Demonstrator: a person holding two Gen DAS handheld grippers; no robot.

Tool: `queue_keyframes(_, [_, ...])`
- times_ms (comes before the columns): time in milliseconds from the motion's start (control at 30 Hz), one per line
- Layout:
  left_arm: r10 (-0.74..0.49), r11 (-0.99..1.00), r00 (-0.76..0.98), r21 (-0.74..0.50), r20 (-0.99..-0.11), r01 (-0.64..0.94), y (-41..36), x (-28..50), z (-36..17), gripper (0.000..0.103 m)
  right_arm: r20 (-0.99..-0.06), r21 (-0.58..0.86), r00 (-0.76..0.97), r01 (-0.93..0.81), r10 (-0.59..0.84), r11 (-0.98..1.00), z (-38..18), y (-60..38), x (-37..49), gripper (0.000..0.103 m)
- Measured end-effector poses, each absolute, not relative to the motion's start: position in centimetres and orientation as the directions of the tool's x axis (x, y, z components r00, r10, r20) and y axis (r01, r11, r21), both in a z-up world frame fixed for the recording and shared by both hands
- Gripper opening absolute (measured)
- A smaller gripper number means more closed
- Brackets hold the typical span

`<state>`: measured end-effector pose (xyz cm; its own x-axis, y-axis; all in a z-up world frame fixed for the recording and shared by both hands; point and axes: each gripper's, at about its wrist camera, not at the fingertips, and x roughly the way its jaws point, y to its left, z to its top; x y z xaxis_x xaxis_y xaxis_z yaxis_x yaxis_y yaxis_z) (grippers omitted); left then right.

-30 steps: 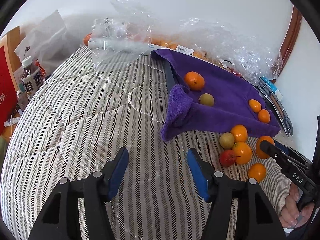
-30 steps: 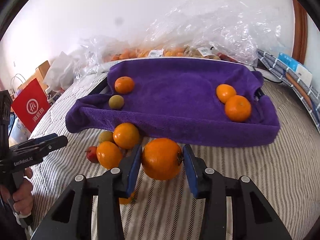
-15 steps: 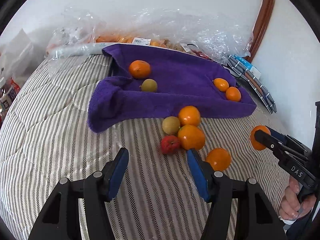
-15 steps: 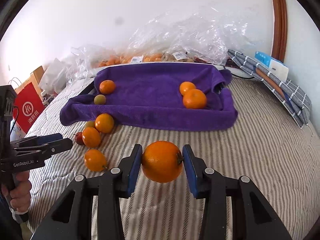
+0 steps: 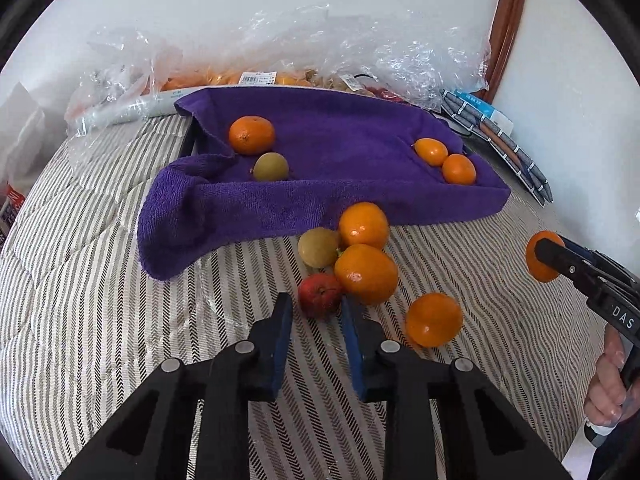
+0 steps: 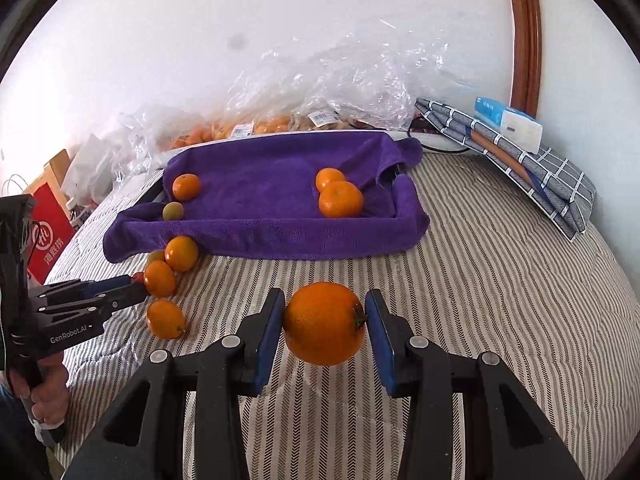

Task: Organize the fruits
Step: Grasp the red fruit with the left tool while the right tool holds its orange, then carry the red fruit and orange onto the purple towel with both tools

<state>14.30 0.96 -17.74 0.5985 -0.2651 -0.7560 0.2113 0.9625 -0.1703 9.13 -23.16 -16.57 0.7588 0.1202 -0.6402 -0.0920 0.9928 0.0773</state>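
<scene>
A purple towel tray [image 5: 360, 204] [image 6: 280, 236] on the striped bed holds three oranges and a green fruit [image 5: 271, 166]. In front of it lie a small red fruit [image 5: 320, 294], a green fruit [image 5: 318, 247] and three oranges [image 5: 366, 274]. My left gripper [image 5: 316, 312] is open, its fingertips on either side of the red fruit's near edge. My right gripper [image 6: 325, 320] is shut on a large orange [image 6: 324, 324] and holds it above the bed, to the right of the pile. That orange also shows in the left wrist view [image 5: 540, 256].
Clear plastic bags of fruit [image 6: 300, 112] lie along the wall behind the tray. A folded checked cloth with a box [image 6: 516, 148] lies at the right. A red bag [image 6: 46, 236] stands at the left bed edge.
My left gripper swung right to the fruit pile, narrowed its opening and came up to the red fruit. My right gripper lifted the large orange back and away from the tray.
</scene>
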Motion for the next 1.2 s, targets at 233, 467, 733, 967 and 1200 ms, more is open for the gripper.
queue_keyframes(233, [-0.297, 0.955, 0.592, -0.231, -0.749, 0.187, 1.8, 15.1, -17.8, 0.022, -0.658, 0.079, 0.744, -0.089, 0.118, 0.993, -17.0, -22.5, 9.3, 0.041])
queue_keyframes(467, [-0.306, 0.952, 0.603, -0.234, -0.737, 0.197, 1.9, 14.9, -17.7, 0.022, -0.667, 0.083, 0.736, -0.078, 0.113, 0.994, -17.5, -22.1, 9.6, 0.041])
queue_keyframes(733, [-0.300, 0.954, 0.626, -0.243, -0.720, 0.178, 2.9, 14.3, -16.3, 0.022, -0.649, 0.083, 0.752, -0.081, 0.116, 0.993, -16.6, -21.8, 9.7, 0.041])
queue_keyframes(967, [-0.258, 0.965, 0.657, -0.223, -0.708, 0.139, 3.7, 14.3, -14.4, 0.022, -0.624, 0.107, 0.770, -0.084, 0.132, 0.991, -15.6, -21.9, 10.2, 0.041])
queue_keyframes(1200, [-0.239, 0.968, 0.681, -0.228, -0.692, 0.107, 4.5, 15.4, -12.8, 0.022, -0.604, 0.103, 0.785, -0.094, 0.138, 0.990, -14.5, -22.1, 10.8, 0.041])
